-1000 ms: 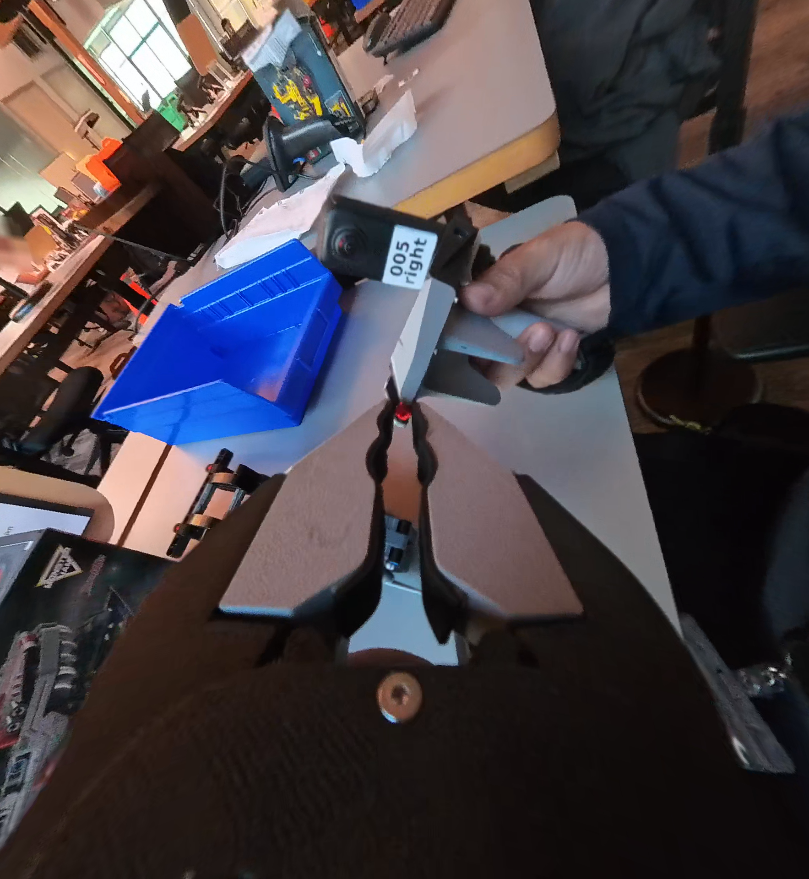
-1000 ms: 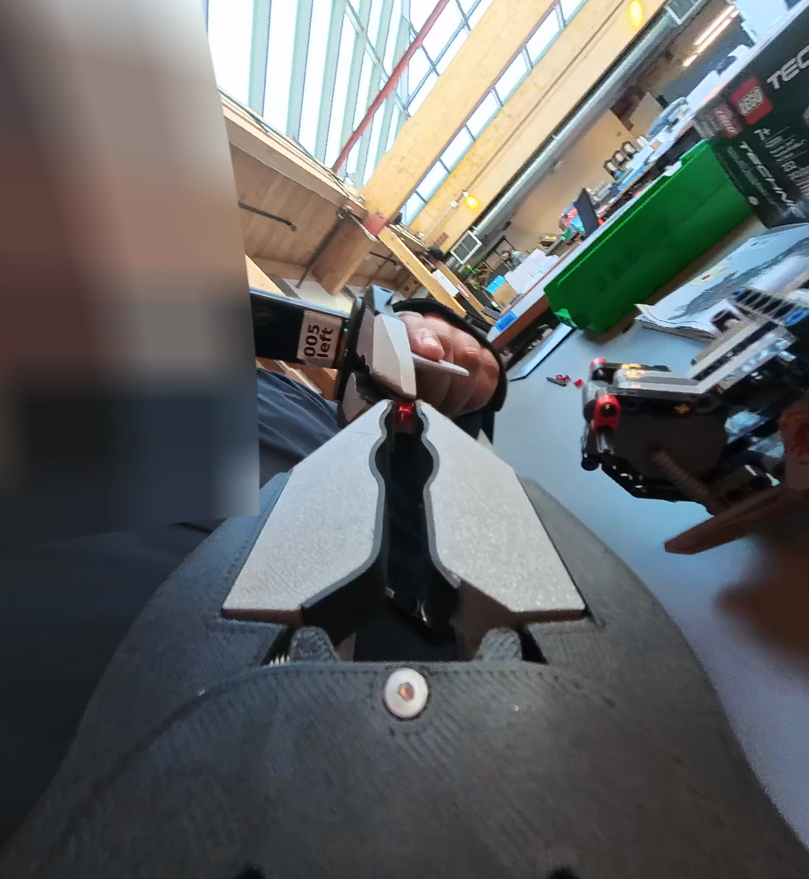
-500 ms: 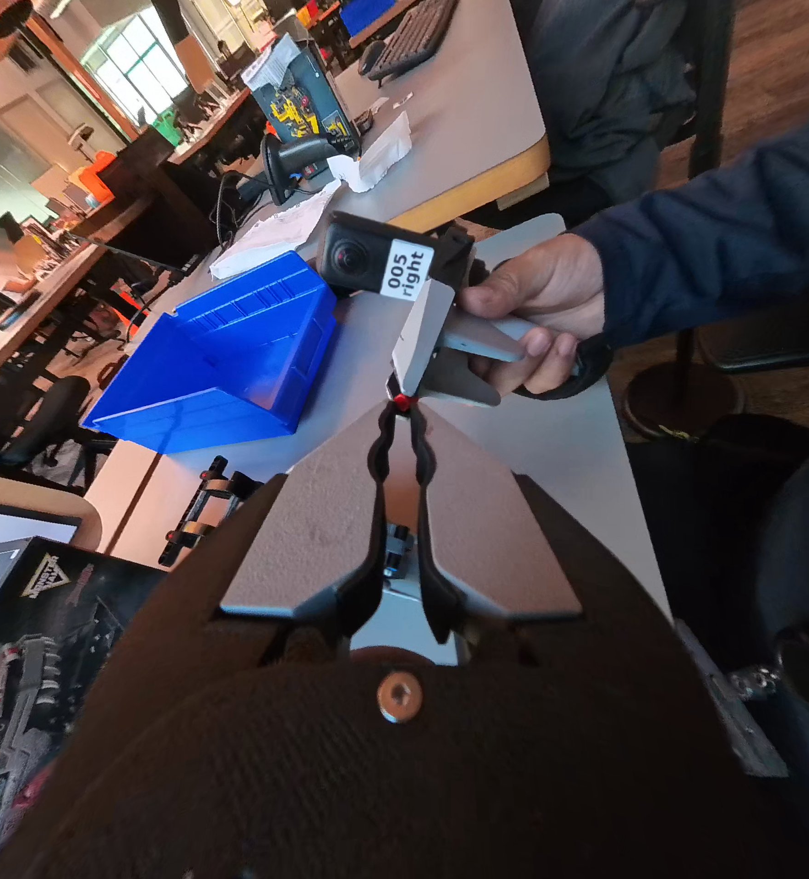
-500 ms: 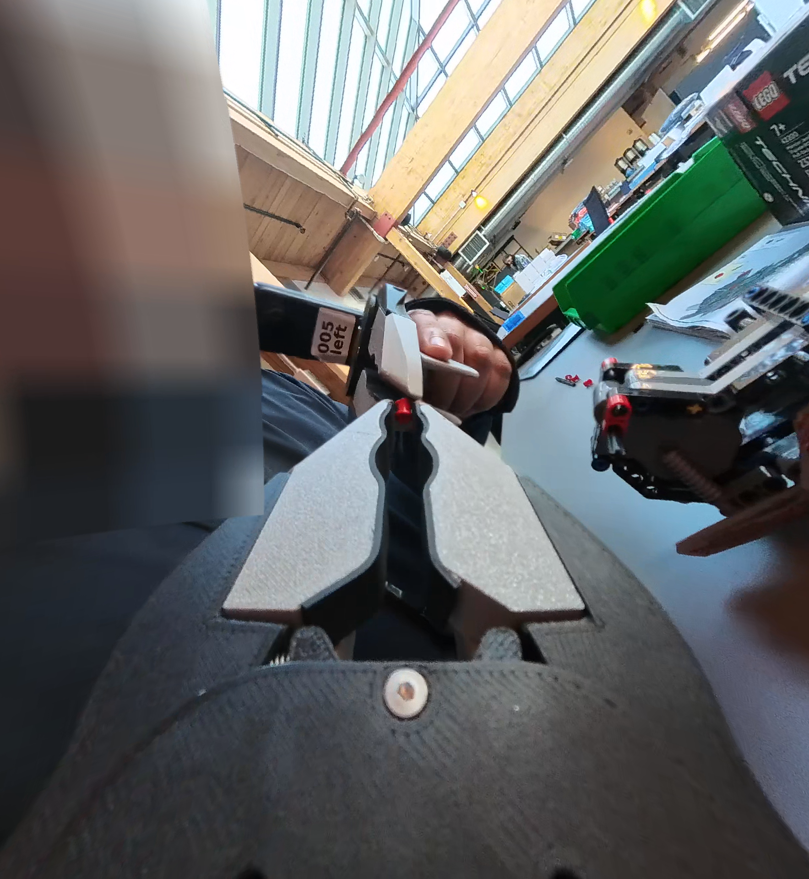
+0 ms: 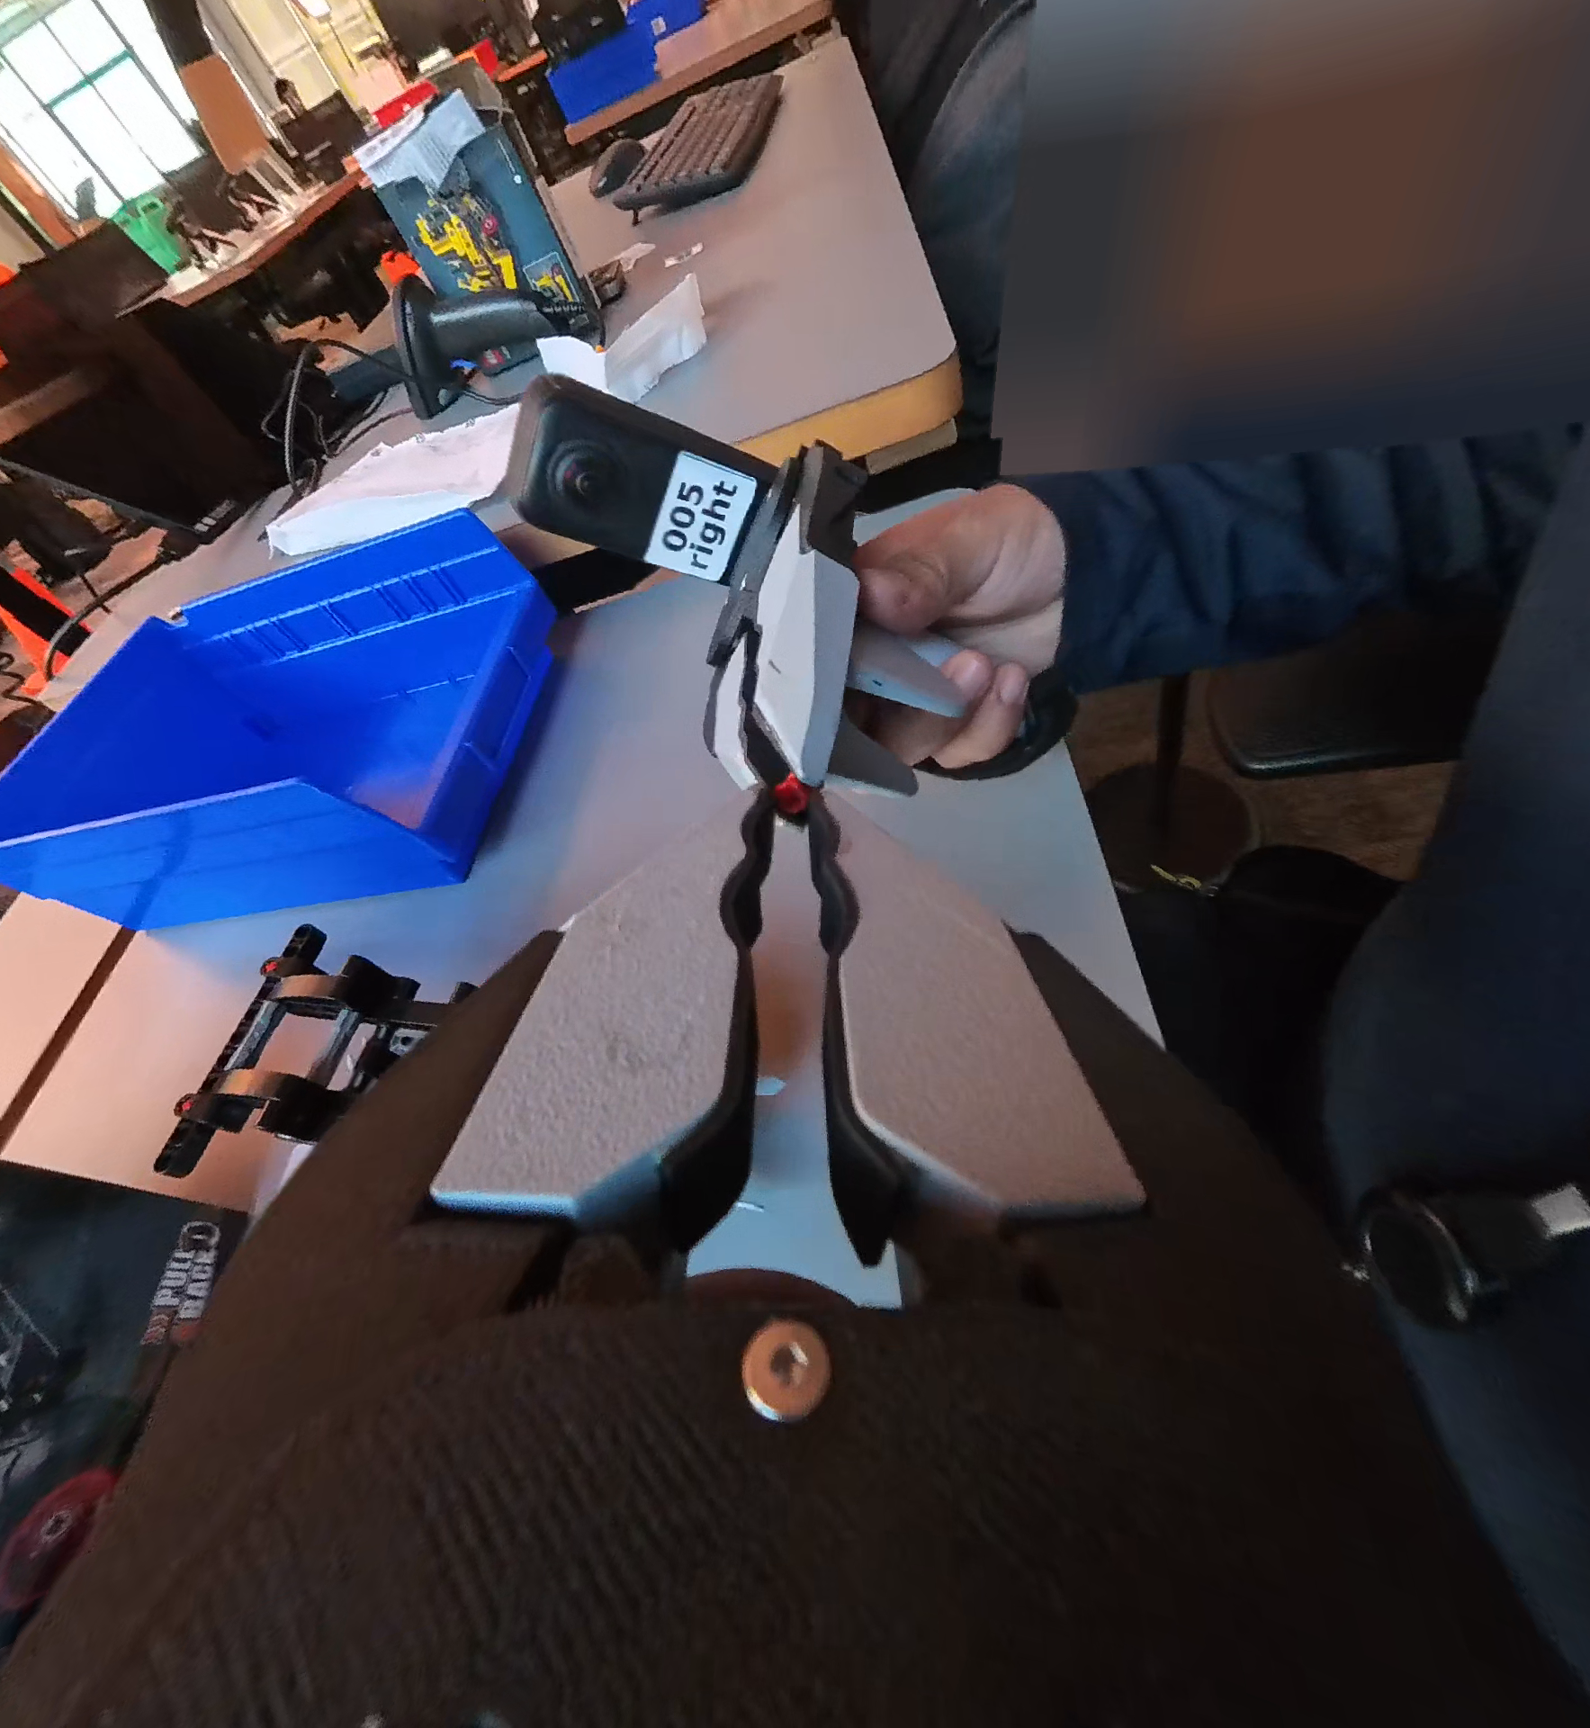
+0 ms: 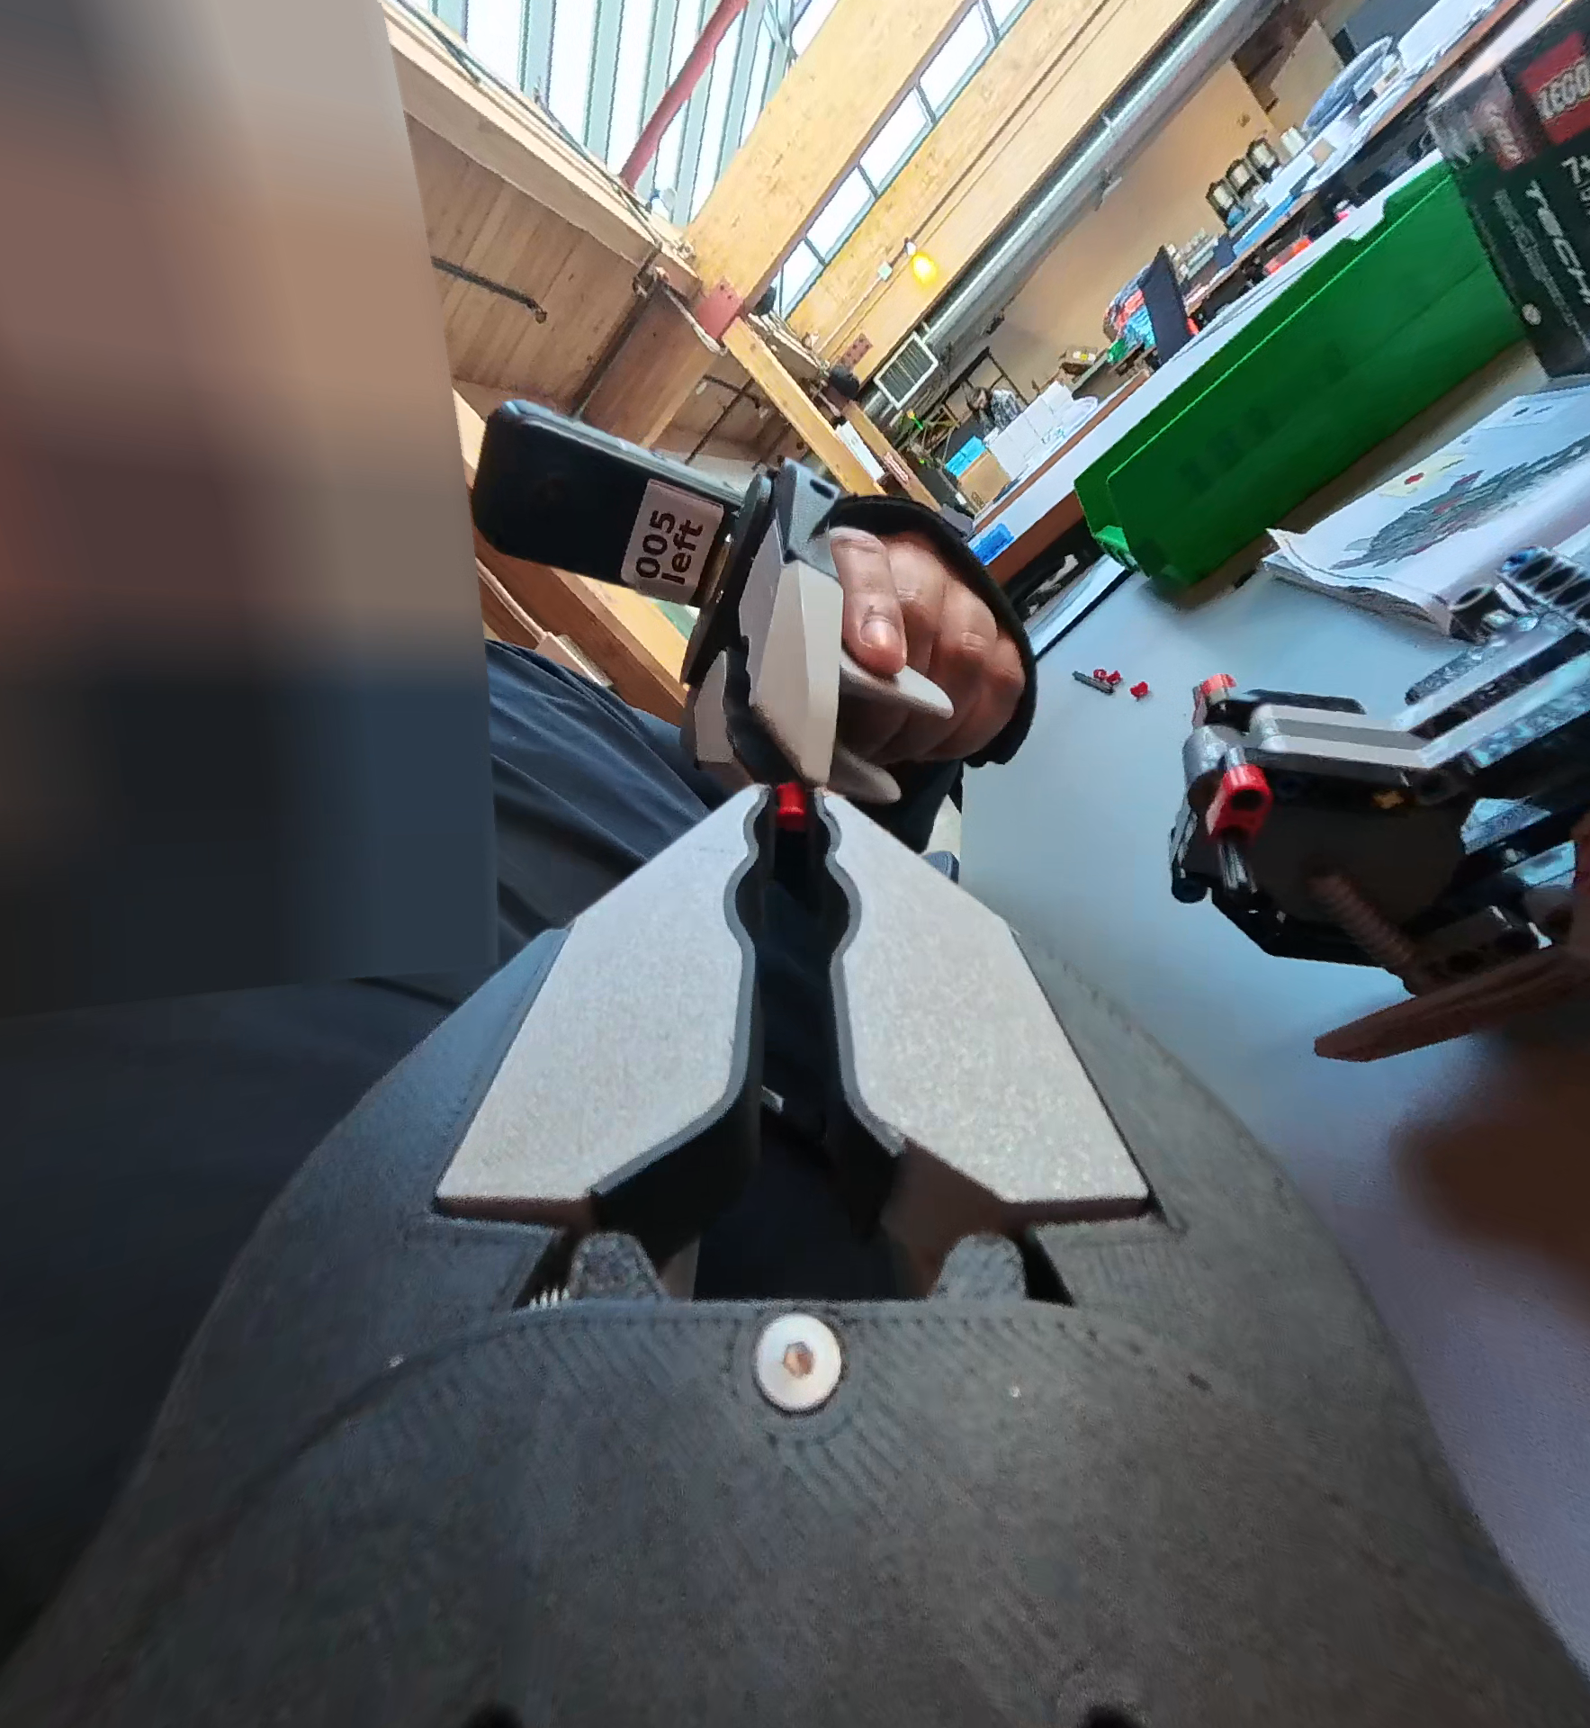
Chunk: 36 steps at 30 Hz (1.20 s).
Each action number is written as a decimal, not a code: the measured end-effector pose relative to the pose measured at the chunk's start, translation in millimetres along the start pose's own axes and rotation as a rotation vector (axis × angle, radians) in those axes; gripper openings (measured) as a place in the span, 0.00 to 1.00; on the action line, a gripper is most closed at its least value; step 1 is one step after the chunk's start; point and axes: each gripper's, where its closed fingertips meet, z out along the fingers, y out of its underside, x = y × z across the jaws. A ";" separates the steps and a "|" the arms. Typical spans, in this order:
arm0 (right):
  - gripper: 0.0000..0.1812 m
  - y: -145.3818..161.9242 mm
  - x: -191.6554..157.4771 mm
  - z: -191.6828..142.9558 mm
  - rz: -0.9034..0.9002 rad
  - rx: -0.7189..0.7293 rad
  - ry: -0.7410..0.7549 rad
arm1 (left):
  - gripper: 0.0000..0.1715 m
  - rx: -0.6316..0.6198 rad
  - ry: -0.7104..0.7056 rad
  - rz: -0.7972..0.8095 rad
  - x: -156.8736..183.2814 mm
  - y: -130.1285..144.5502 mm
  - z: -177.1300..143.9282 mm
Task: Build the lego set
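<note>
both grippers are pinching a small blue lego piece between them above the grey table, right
Not quite: the small lego piece is red, not blue, as the left wrist view shows. The left gripper and the right gripper do meet tip to tip on it above the grey table.

red piece (image 5: 789,798) perhaps shared, model (image 6: 1427,804) cropped

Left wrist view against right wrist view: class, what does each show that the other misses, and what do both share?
Only the left wrist view shows the blue bin and a keyboard. Only the right wrist view shows the green bin and the instruction booklet. Both show the two claws meeting tip to tip on a small red piece.
</note>
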 end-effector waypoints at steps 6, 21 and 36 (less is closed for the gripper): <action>0.02 5.5 0.2 2.2 0.001 -0.063 0.005 | 0.02 0.001 0.045 0.017 4.9 2.2 -0.4; 0.02 -6.6 3.9 -5.1 0.033 0.036 0.009 | 0.02 -0.004 -0.098 0.189 -7.7 2.5 3.1; 0.02 -16.0 12.6 -12.2 -0.009 0.076 0.144 | 0.02 -0.108 -0.201 0.199 -20.1 5.5 10.1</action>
